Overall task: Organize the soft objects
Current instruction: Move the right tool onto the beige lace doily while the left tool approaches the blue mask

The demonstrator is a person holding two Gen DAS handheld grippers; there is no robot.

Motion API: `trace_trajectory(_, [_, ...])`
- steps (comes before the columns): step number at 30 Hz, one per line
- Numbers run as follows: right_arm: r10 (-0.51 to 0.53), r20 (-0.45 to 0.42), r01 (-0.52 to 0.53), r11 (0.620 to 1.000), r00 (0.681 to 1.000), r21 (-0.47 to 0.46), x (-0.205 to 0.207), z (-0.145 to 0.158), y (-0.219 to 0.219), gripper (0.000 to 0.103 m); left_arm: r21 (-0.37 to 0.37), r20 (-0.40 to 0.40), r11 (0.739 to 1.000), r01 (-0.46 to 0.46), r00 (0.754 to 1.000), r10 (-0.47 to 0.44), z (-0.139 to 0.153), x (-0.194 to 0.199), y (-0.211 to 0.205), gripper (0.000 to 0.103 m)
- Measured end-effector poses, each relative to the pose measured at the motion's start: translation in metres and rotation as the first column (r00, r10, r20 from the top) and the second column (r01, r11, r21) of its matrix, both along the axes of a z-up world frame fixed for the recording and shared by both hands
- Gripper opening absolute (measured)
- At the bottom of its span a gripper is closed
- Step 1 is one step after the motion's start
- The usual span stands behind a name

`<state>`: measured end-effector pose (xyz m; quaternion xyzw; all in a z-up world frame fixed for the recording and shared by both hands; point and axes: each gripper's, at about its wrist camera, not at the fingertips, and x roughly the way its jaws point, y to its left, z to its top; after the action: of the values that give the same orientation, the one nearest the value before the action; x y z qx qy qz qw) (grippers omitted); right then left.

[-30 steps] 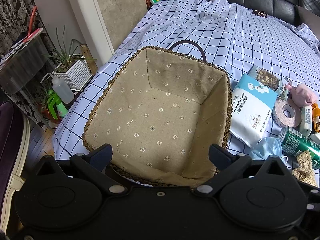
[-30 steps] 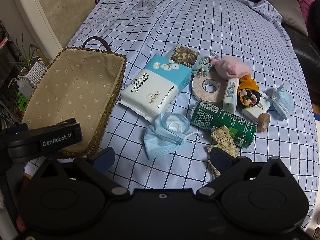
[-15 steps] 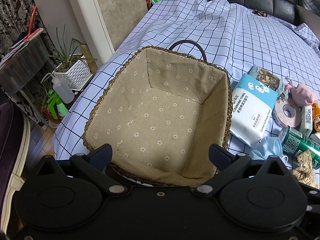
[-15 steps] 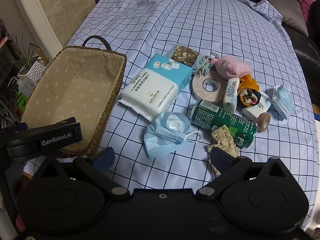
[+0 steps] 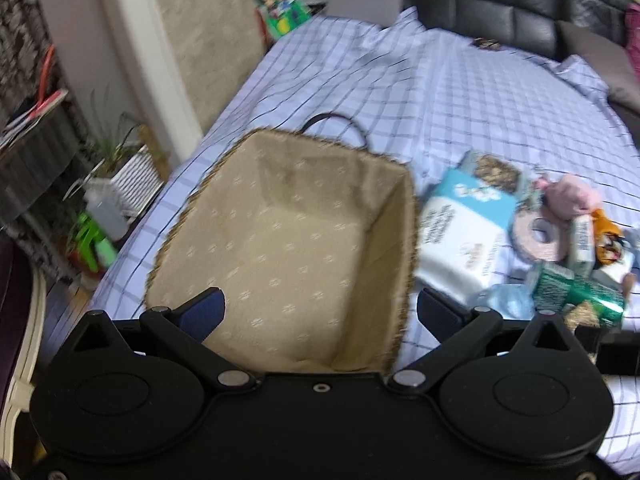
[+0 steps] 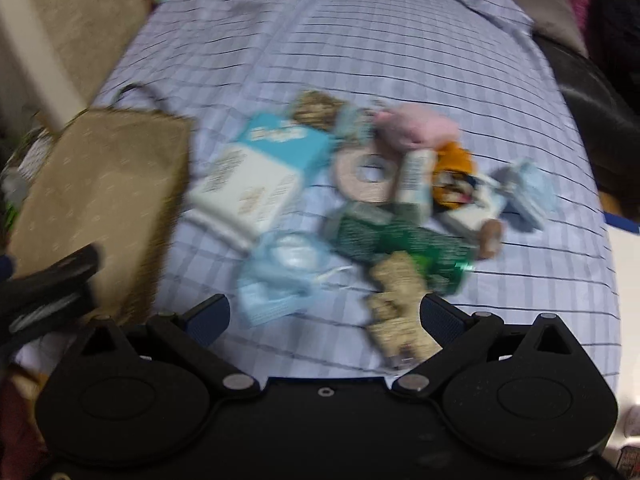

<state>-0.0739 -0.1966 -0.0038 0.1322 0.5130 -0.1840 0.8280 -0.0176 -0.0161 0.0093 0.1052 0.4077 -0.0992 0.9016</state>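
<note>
A wicker basket [image 5: 406, 248] with a beige flowered lining stands empty on the checked bedsheet; it also shows at the left as the basket [image 6: 100, 184] in the blurred right wrist view. My left gripper [image 5: 320, 312] hangs open over its near end. To its right lies a pile: a blue-white towel pack [image 6: 260, 172], a blue face mask [image 6: 280, 272], a beige lace piece [image 6: 396, 300], a pink pouch [image 6: 416, 126], an orange cloth [image 6: 454, 168] and a green can [image 6: 400, 240]. My right gripper [image 6: 324, 316] is open just short of the mask and lace.
A tape roll [image 6: 368, 176], a small white tube [image 6: 416, 180] and a blue packet [image 6: 528, 188] lie in the pile. Potted plants and a spray bottle [image 5: 104, 208] stand off the bed's left edge. A black padded headboard [image 5: 500, 4] is at the far end.
Both views have gone blurred from motion. My right gripper has moved forward toward the pile, so the mask and lace sit nearer its fingers. My left gripper has shifted and turned rightward over the basket.
</note>
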Motion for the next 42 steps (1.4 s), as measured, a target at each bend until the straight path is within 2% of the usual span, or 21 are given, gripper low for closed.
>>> trace_trajectory(4, [-0.144,-0.019,0.144,0.990,0.989,0.004,-0.021,-0.007,-0.052,0.098,-0.041,0.002,0.994,0.097,0.995,-0.097,0.003,-0.010,-0.017,0.098])
trace_trajectory(9, [-0.277,-0.057,0.279,0.960,0.959,0.028,-0.059,-0.021,-0.101,0.096,-0.081,-0.035,0.969,0.235,0.971,-0.238,0.002,-0.026,-0.049,0.098])
trace_trajectory(12, [-0.292,-0.075,0.295,0.955,0.953,0.020,-0.073,-0.031,-0.114,0.091,-0.078,-0.083,0.950,0.303,0.947,-0.309,-0.006,-0.035,-0.074,0.098])
trace_trajectory(16, [-0.262,-0.081,0.265,0.963,0.962,0.036,-0.083,-0.046,-0.120,0.086,-0.117,-0.233,0.930,0.349,0.900,-0.367,-0.020,-0.028,-0.105,0.098])
trace_trajectory(19, [-0.210,-0.072,0.216,0.971,0.975,0.099,-0.079,-0.052,-0.117,0.081,-0.106,-0.294,0.938,0.331,0.890,-0.348,-0.026,-0.014,-0.123,0.096])
trace_trajectory(21, [-0.156,-0.052,0.161,0.979,0.986,0.123,-0.071,-0.052,-0.108,0.081,-0.072,-0.296,0.951,0.302,0.904,-0.310,-0.024,-0.004,-0.130,0.096])
trace_trajectory(25, [-0.042,-0.010,0.043,0.989,0.999,0.138,-0.046,-0.057,-0.093,0.081,-0.089,-0.274,0.960,0.267,0.920,-0.281,-0.019,0.007,-0.124,0.098])
trace_trajectory(27, [-0.008,-0.003,0.008,0.985,1.000,0.172,-0.032,-0.064,-0.092,0.081,-0.063,-0.258,0.967,0.247,0.932,-0.255,-0.027,0.011,-0.122,0.098])
trace_trajectory(28, [0.001,-0.008,0.001,0.981,1.000,0.194,-0.025,-0.069,-0.092,0.081,-0.057,-0.272,0.970,0.236,0.931,-0.243,-0.031,0.015,-0.120,0.098])
trace_trajectory(30, [0.019,-0.031,-0.012,0.975,0.999,0.222,-0.014,-0.078,-0.091,0.081,-0.091,-0.311,0.972,0.217,0.921,-0.235,-0.037,0.023,-0.114,0.098])
trace_trajectory(33, [0.040,-0.071,-0.023,0.976,0.997,0.217,-0.002,-0.091,-0.083,0.082,-0.090,-0.325,0.979,0.181,0.924,-0.201,-0.042,0.032,-0.113,0.098])
trace_trajectory(37, [0.083,-0.083,-0.067,0.980,0.993,0.185,0.004,-0.100,-0.069,0.081,-0.080,-0.327,0.980,0.182,0.924,-0.198,-0.046,0.035,-0.117,0.098])
trace_trajectory(38, [0.093,-0.085,-0.078,0.983,0.992,0.166,0.004,-0.101,-0.066,0.080,-0.080,-0.329,0.979,0.187,0.922,-0.202,-0.046,0.035,-0.119,0.098])
trace_trajectory(40, [0.105,-0.099,-0.091,0.987,0.990,0.134,0.002,-0.103,-0.063,0.066,-0.090,-0.343,0.977,0.193,0.915,-0.213,-0.049,0.034,-0.122,0.098])
trace_trajectory(41, [0.108,-0.108,-0.095,0.988,0.988,0.121,0.002,-0.104,-0.063,0.047,-0.090,-0.349,0.977,0.196,0.912,-0.215,-0.051,0.034,-0.122,0.098])
trace_trajectory(42, [0.108,-0.119,-0.096,0.990,0.987,0.103,0.001,-0.105,-0.064,0.033,-0.087,-0.352,0.976,0.199,0.911,-0.217,-0.054,0.033,-0.124,0.098])
